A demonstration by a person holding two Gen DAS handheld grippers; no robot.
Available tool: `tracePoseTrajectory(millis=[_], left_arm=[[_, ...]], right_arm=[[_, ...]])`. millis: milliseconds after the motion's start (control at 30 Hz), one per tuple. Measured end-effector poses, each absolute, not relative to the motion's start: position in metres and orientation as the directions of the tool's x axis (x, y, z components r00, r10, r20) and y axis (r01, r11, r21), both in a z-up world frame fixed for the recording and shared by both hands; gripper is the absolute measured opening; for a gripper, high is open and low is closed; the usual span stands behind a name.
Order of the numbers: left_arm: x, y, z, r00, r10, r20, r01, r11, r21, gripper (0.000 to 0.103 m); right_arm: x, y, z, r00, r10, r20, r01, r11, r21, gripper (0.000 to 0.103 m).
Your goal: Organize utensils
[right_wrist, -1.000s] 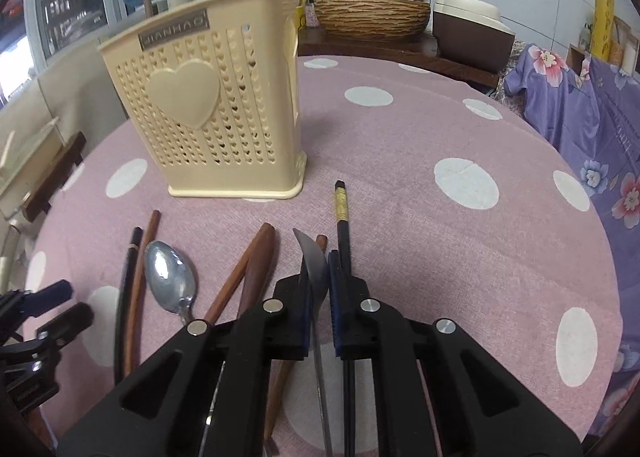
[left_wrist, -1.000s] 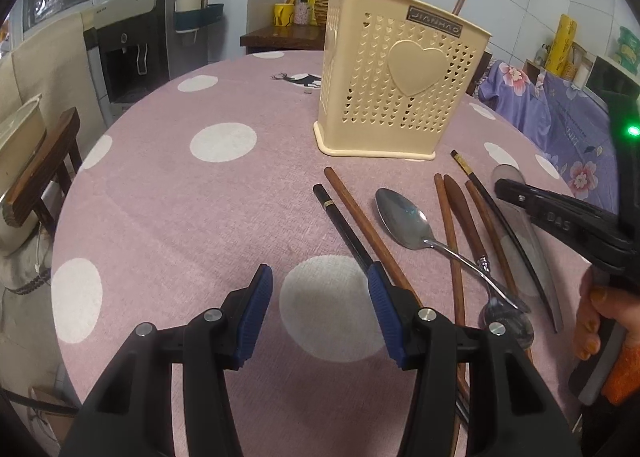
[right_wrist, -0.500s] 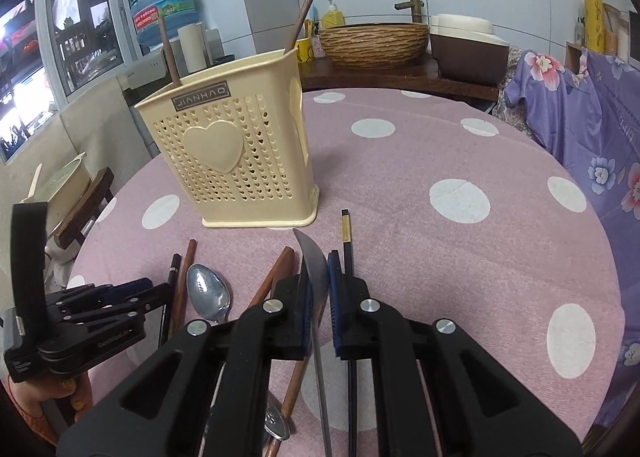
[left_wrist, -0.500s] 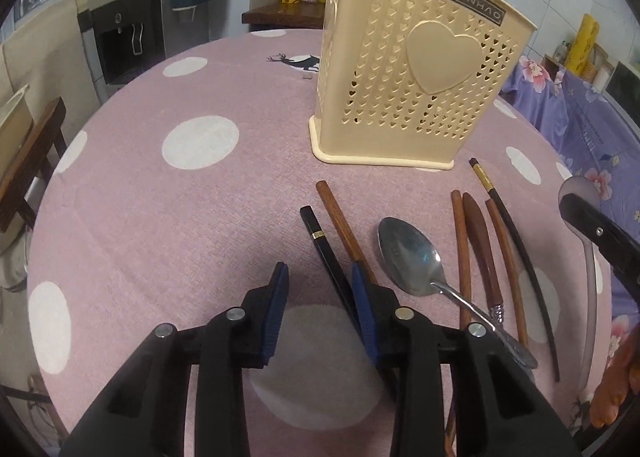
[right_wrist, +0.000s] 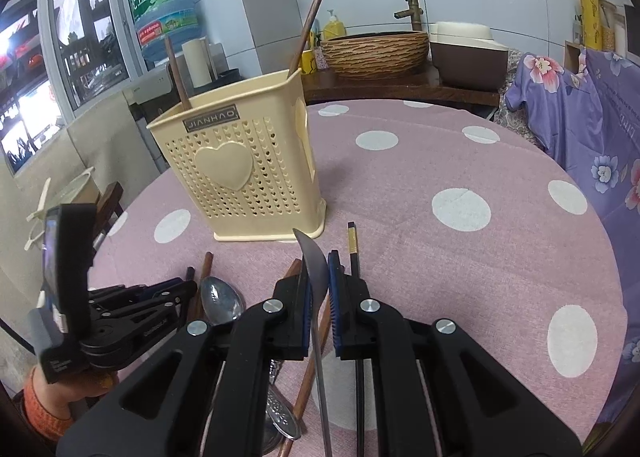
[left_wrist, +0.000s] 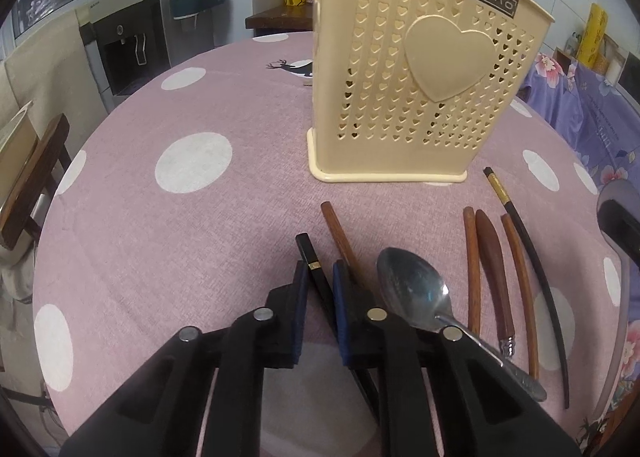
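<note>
A cream perforated utensil holder (left_wrist: 424, 97) stands on the pink dotted table, with two brown chopsticks in it (right_wrist: 308, 25). My left gripper (left_wrist: 320, 277) is low over the table, its jaws closed around a black chopstick (left_wrist: 310, 261) that lies there. Next to it lie a brown chopstick (left_wrist: 340, 237), a steel spoon (left_wrist: 412, 293), more brown utensils (left_wrist: 492, 257) and a second black chopstick (left_wrist: 528, 257). My right gripper (right_wrist: 319, 277) is shut on a metal knife (right_wrist: 314, 269), held above the table in front of the holder (right_wrist: 244, 173).
The round table (right_wrist: 460, 177) has purple flowered fabric (right_wrist: 592, 129) at its right edge. A wooden chair (left_wrist: 24, 177) and a water dispenser (left_wrist: 132, 33) stand at the left. A counter with a woven basin (right_wrist: 372, 53) is behind the table.
My left gripper moved forward and down and closed its jaws around the black chopstick. My right gripper rose with the knife still in it.
</note>
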State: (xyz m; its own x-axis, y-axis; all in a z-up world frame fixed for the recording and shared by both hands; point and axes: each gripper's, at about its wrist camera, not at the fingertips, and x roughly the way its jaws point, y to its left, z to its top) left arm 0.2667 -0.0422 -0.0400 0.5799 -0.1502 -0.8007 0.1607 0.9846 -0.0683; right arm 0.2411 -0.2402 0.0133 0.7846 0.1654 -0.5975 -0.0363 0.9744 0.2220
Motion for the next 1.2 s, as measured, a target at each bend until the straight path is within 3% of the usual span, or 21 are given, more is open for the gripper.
tracePoseTrajectory(millis=[500, 1200], left_arm=[[0.273, -0.047, -0.031, 0.589, -0.202, -0.782, 0.185, 0.976, -0.113, 0.008], [0.268, -0.039, 0.017, 0.666, -0.254, -0.701, 0.211, 0.966, -0.15, 0.008]], right_arm=[[0.238, -0.264, 0.029, 0.781, 0.323, -0.535, -0.107, 0.912, 0.395, 0.008], [0.247, -0.265, 0.016, 0.774, 0.305, -0.555, -0.067, 0.911, 0.408, 0.009]])
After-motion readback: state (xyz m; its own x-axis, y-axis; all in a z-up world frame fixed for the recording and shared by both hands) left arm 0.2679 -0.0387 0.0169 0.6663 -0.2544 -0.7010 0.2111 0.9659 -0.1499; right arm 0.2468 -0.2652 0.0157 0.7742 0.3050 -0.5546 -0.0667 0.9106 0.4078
